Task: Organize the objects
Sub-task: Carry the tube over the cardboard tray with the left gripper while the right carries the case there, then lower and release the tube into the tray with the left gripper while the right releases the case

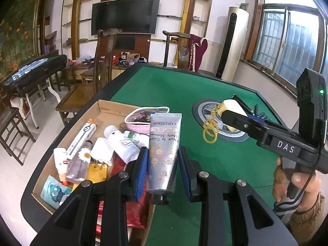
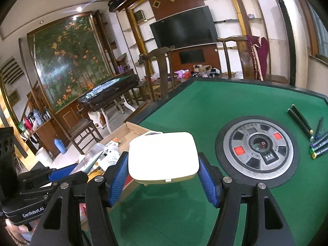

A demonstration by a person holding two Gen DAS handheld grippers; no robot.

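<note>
Standing cap-down between the blue pads, a silver hand cream tube [image 1: 164, 153] is held by the left gripper [image 1: 164, 162], whose fingers are drawn close against the tube's two sides; its long axis runs upward and away from the fingers, with the crimped end uppermost. Relative to the cardboard box [image 1: 102, 105], the tube is carried right at the box's near right edge, so the left hand is judged the nearer of the two to it and only a short move toward the box's middle would be called for. The right gripper [image 2: 163, 176] is clamped, at a middling width, on a flat white case [image 2: 164, 155] with rounded corners; a yellow keychain [image 1: 210, 129] is seen hanging from the case in the left wrist view. This case is carried over the green table [image 1: 205, 86], to the right of the box and well apart from it, above the round centre panel [image 2: 256, 149]. Inside the box a loose pile is seen: a white bottle [image 1: 122, 141], a long toothpaste carton [image 1: 82, 137], a clear pouch with a daisy print [image 1: 79, 164], a small tube with a red label [image 1: 60, 161], a flowered pouch [image 1: 141, 117], a gold packet [image 1: 96, 171] and a cartoon sachet [image 1: 54, 192]. Far to the right of the box, several markers [image 2: 307, 127] are left lying on the felt. Whether room remains flat on the box floor cannot be told; the tube would likely have to be laid atop the pile.
</note>
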